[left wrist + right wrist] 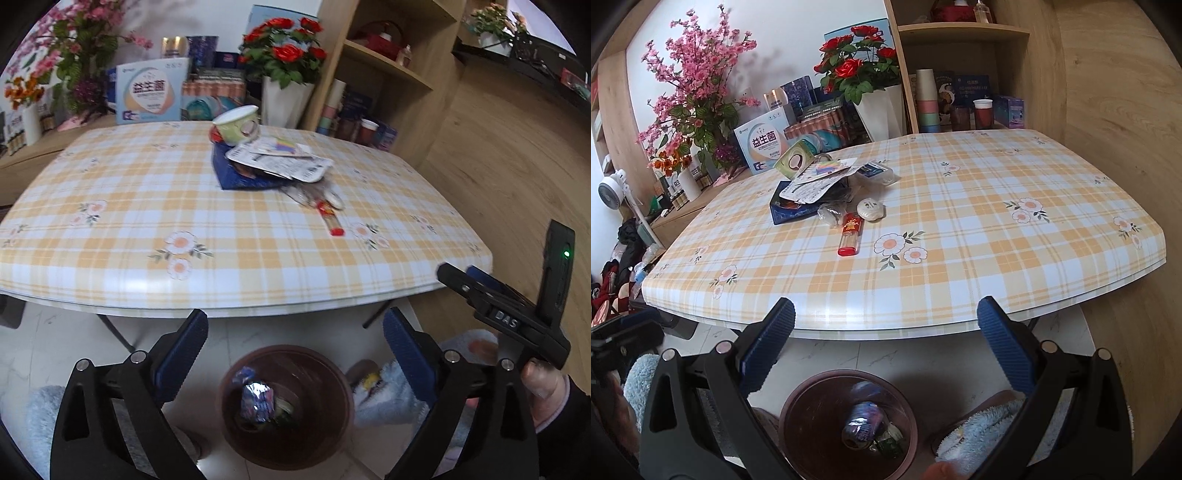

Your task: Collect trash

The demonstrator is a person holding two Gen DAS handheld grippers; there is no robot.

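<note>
We see a glossy plaid cloth point(960, 229), smooth like vinyl, covering the desk. The lighter point(849, 234) on it looks like shiny clear red plastic. Our ribbed blue fingers point(181, 354) look rubbery, set in matt black plastic arms with small metal pins. In the smooth brown plastic bin point(286, 406) we see a crinkled foil wrapper point(256, 400). The floor point(905, 358) shows polished marble-look tile, the shelving point(388, 66) matt wood grain, and the slippers point(391, 395) fluffy blue fleece.
</note>
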